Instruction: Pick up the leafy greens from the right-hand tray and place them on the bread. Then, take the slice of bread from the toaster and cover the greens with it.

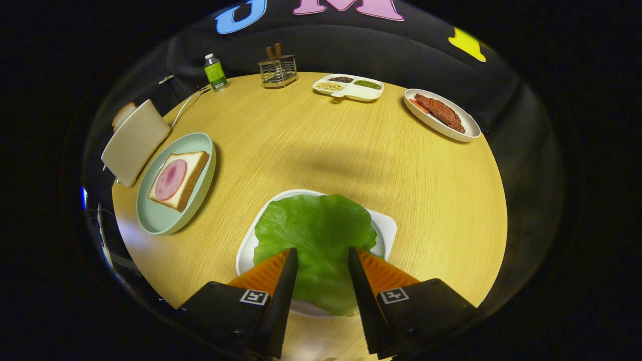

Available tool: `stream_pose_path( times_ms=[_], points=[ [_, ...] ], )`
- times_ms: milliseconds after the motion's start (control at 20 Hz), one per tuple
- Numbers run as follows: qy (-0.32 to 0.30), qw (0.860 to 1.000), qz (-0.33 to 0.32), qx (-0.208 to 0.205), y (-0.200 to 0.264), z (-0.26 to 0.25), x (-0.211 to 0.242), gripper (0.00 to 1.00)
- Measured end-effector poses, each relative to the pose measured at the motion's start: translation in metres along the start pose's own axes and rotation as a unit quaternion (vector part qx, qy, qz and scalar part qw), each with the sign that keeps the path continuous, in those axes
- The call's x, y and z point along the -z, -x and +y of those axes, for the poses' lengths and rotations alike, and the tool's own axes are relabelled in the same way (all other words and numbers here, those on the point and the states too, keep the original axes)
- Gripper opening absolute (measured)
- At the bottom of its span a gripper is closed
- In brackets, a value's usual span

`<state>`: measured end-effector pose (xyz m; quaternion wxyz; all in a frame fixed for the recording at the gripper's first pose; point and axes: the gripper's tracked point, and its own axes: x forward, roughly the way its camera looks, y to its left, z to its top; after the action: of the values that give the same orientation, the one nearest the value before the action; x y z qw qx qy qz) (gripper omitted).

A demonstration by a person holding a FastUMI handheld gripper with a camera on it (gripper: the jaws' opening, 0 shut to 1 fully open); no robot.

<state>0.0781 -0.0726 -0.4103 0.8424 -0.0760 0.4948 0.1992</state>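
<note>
A large green lettuce leaf [313,235] lies on a white tray [385,228] right under the gripper [322,251]. The gripper's two fingers stand apart over the leaf's near half, with leaf showing between them; whether they touch it I cannot tell. Off to the left, a pale green plate [155,218] carries a slice of bread [193,173] topped with a round pink slice of ham [170,179]. Just behind that plate stands a cream toaster [134,142] with a slice of bread [123,115] poking out of its top.
The round wooden table [321,145] also bears, at its far side, a green bottle [215,72], a wire rack [277,70], a divided white dish of beans [349,86] and a white plate with a brown piece of meat [441,113]. The toaster's cable [186,103] runs toward the bottle.
</note>
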Motion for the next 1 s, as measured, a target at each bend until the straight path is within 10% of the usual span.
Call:
stream_pose_path(
  times_ms=[200, 450, 1000],
  points=[
    [-0.008, 1.0, 0.016, -0.003, -0.001, 0.006, 0.0, 0.52],
    [-0.018, 1.0, 0.023, 0.002, 0.002, 0.006, 0.001, 0.08],
    [-0.112, 0.993, -0.022, 0.016, 0.067, 0.031, -0.04, 0.06]
  ],
)
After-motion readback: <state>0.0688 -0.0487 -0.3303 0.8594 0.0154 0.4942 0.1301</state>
